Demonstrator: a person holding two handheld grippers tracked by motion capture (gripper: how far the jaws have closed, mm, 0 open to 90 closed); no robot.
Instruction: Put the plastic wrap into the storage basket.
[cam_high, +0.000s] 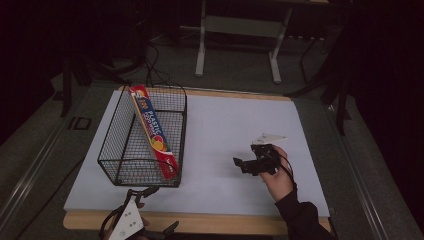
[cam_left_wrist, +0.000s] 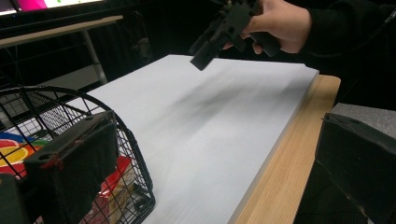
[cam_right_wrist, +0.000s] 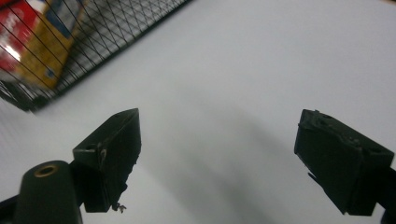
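Right tool (cam_high: 240, 164) hangs over the bare middle-right of the table (cam_high: 235, 125), its two jaws spread wide with nothing between them, released; in the right gripper view the two black jaws frame plain white tabletop. One hand (cam_high: 276, 176) grips it from the near side, the dark sleeve coming in from the near right edge, wrist roughly level and the jaws pointing left toward the basket (cam_high: 109, 150). Left tool (cam_high: 141, 190) sits at the near edge of the table, just beside the basket's near right corner; its jaws stand apart in the left gripper view, one close against the wire rim, the other well off to the right, empty. One wire basket stands on the left part of the table, and one long box (cam_high: 154, 133) of plastic wrap lies inside it, leaning along the right wall. Its long axis runs near to far, the far end raised at the far rim, the near end low at the near right corner.
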